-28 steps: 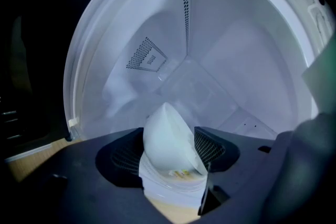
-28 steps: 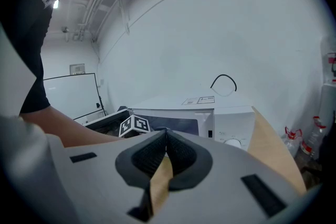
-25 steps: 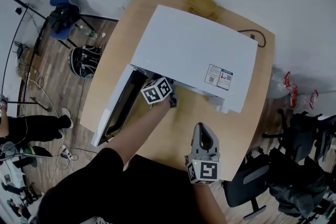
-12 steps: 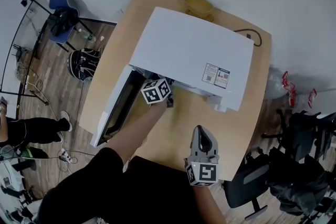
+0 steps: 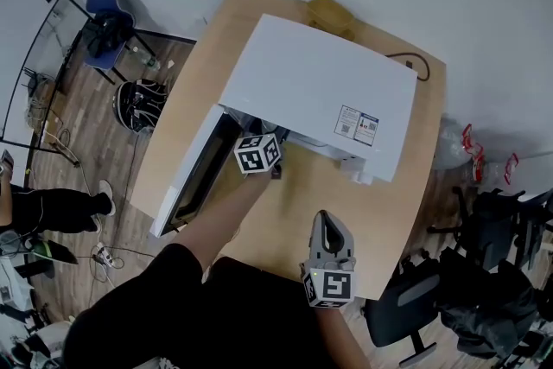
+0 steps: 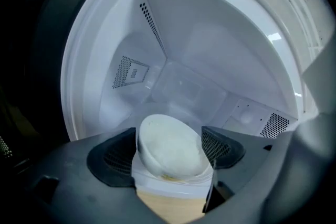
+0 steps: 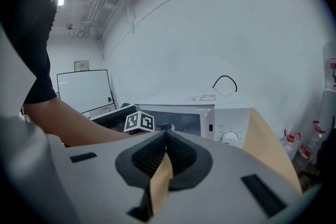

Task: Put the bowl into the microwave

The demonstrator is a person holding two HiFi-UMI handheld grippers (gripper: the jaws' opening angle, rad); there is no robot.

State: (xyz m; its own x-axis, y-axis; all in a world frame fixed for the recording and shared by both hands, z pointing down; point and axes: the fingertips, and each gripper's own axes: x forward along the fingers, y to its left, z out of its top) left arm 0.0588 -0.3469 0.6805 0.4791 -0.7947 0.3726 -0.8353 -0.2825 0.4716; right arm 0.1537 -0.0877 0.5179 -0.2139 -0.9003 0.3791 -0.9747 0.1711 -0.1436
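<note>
Now the bowl [image 6: 170, 149] is being let go inside the microwave [image 5: 320, 91], the left gripper [image 6: 169, 136] being spread clear of it, while the right gripper [image 7: 165, 136] is being held closed, empty, outside.

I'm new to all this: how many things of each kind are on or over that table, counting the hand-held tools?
Microwave: 1
Bowl, just inside the microwave: 1
Yellow thing behind the microwave: 1
Grippers: 2 (left gripper, fingers just opened, bowl between them; right gripper, fingers together, empty)
Total: 5
</note>
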